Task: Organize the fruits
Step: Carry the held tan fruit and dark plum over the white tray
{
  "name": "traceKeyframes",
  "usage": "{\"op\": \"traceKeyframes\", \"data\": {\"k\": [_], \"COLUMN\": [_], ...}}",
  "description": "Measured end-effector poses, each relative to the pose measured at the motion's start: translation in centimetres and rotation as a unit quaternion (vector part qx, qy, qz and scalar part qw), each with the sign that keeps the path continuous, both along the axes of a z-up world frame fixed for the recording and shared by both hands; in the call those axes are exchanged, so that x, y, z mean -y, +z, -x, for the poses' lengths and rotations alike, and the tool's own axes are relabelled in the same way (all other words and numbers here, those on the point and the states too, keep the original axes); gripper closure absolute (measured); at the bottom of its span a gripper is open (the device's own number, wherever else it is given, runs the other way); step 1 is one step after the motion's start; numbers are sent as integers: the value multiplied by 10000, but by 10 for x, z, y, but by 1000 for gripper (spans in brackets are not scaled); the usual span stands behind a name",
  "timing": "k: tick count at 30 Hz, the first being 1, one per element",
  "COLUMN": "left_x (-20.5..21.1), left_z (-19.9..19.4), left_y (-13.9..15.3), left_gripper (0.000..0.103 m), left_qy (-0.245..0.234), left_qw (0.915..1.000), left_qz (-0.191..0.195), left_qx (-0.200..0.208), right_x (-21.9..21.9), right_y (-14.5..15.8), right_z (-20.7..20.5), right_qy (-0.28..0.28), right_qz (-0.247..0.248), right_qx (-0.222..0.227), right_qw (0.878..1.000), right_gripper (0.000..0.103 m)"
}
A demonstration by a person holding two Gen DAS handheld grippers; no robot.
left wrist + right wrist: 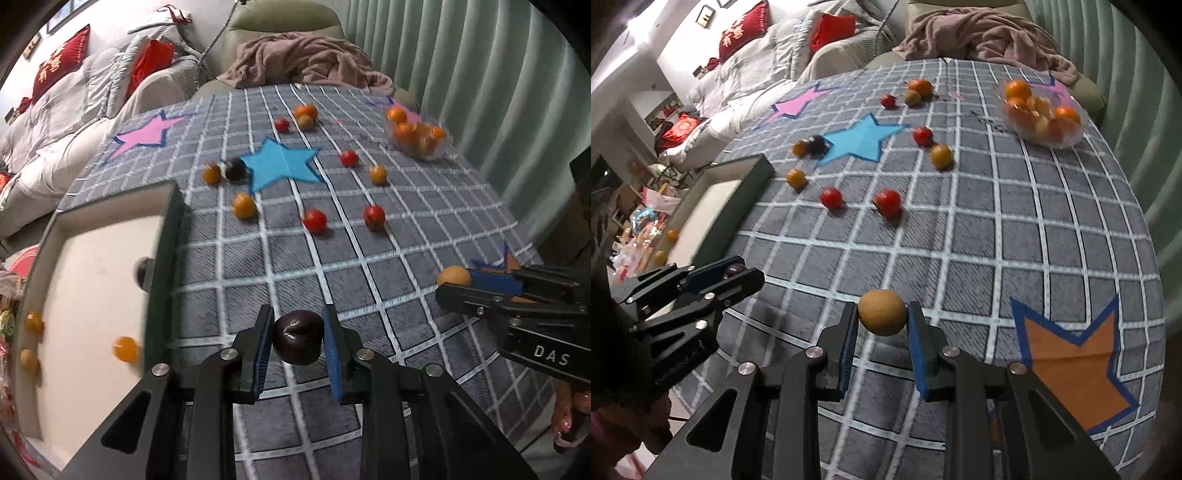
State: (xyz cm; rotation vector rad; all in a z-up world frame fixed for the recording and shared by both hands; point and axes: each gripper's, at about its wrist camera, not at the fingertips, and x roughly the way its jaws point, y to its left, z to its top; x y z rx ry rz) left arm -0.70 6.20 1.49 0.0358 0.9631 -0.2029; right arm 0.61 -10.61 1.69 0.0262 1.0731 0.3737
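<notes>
Left wrist view first: at the far left edge I see the dark-rimmed tray (110, 218) with its pale floor, and small yellow fruits (125, 349) lie inside it near the lower left of the frame. At bottom centre my left gripper (298, 341) is clamped on a dark plum (297, 341), both blue pads pressing its sides, held above the grey checked tabletop (406, 229). Further up the middle sit a blue star patch (282, 164), a second dark fruit (235, 170) just beside its left point, and scattered red fruits (315, 220) and yellow ones. In the upper right a clear bowl (441, 147) holds oranges. At the right edge the other gripper reaches in, a tan fruit at its tip.

Right wrist view: at left, my left gripper (738, 273) shows from the side with the plum's dark top peeking between its pads; the tray (753, 173) lies behind it. At bottom centre my right gripper (882, 314) is closed on a tan round fruit (882, 312), pads touching both sides. An orange star patch (1075, 362) fills the lower right, and the bowl (1071, 142) sits in the upper right.
</notes>
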Motion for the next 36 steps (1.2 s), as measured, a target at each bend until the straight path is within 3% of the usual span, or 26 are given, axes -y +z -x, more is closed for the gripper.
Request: {"op": "traceKeyframes", "data": {"k": [5,18,26,36], "left_x": [-31,-139,-177,-186], "left_z": [-1,-11,-23,-42], "left_y": [25,47,20,-8], "left_gripper": [75,75,75,75], "left_qy": [276,1202,1590,1679], "left_qw": [9995,9916,9861,9834], "left_qz": [81,-426,-482,-655], "left_qx": [93,208,-38,-232], "right_x": [-23,-143,-216,-257], "right_y": [25,76,53,16], "right_z": [-8,-31,-48,-77], "right_qy": [214,1338,1835,1922], "right_qz": [-114,67,246,504], "right_qx": [114,347,63,-262], "right_qw": [9996,9904,9827,9797], "right_gripper": [74,74,74,74]}}
